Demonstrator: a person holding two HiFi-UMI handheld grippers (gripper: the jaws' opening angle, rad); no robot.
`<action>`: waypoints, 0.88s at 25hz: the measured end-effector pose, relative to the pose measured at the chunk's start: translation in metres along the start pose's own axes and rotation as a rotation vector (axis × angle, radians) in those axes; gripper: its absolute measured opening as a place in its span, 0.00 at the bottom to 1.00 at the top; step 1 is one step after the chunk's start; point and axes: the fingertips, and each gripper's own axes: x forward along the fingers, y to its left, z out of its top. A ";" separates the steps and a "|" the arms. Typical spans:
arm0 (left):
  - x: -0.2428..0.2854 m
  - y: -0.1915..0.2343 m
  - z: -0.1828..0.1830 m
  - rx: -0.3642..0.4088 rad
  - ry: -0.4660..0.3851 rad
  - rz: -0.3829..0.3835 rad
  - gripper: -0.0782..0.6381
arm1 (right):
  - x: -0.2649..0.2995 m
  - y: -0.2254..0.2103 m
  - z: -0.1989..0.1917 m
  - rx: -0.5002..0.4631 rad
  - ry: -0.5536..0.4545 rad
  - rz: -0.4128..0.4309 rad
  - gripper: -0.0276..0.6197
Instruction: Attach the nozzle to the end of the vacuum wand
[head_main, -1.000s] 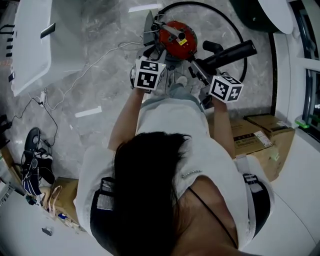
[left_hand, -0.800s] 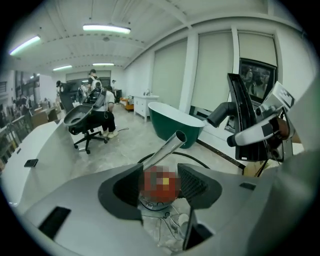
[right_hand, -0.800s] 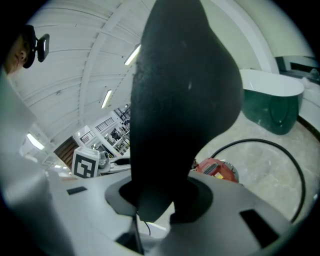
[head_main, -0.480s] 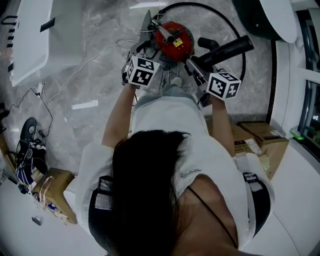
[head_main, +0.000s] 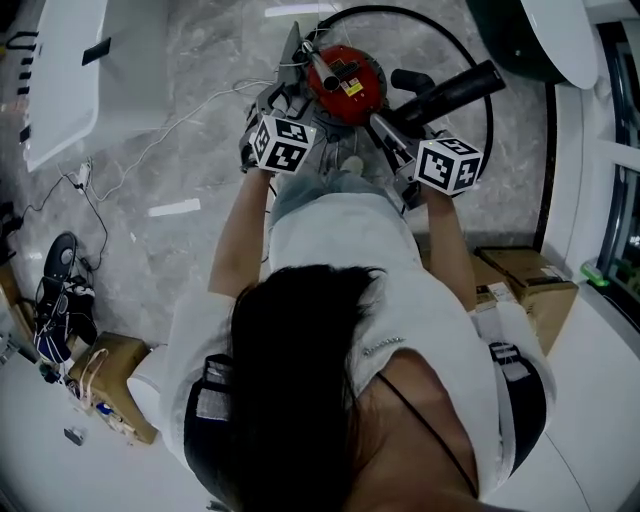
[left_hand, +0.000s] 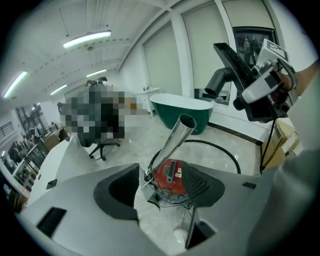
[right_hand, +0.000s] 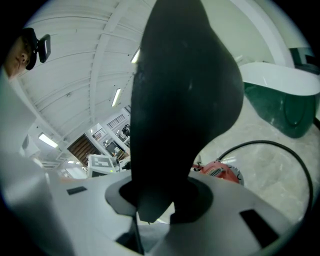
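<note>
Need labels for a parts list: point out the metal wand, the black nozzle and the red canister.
metal wand (left_hand: 173, 142), left gripper view, middle of the tube.
black nozzle (right_hand: 185, 90), right gripper view, its broad body.
red canister (head_main: 363, 72), head view, its red top.

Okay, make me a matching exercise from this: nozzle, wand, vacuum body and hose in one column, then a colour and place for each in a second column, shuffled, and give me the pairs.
Column one
1. nozzle
2. wand
3. vacuum body
4. hose

Column two
A. red, sitting on the floor
B. black, looped across the floor
C. black, gripped in the right claw
D. shiny metal tube, angled upward

Pairs: 1-C, 2-D, 3-A, 4-B
</note>
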 end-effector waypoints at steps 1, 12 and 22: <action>0.001 0.000 -0.003 0.010 0.008 -0.006 0.46 | 0.001 0.001 0.000 0.003 0.000 0.001 0.22; 0.019 0.011 -0.011 0.163 0.047 -0.062 0.46 | 0.020 0.010 0.005 0.039 -0.022 -0.056 0.22; 0.050 -0.002 0.008 0.290 -0.024 -0.148 0.46 | 0.031 0.014 0.012 0.053 -0.038 -0.077 0.22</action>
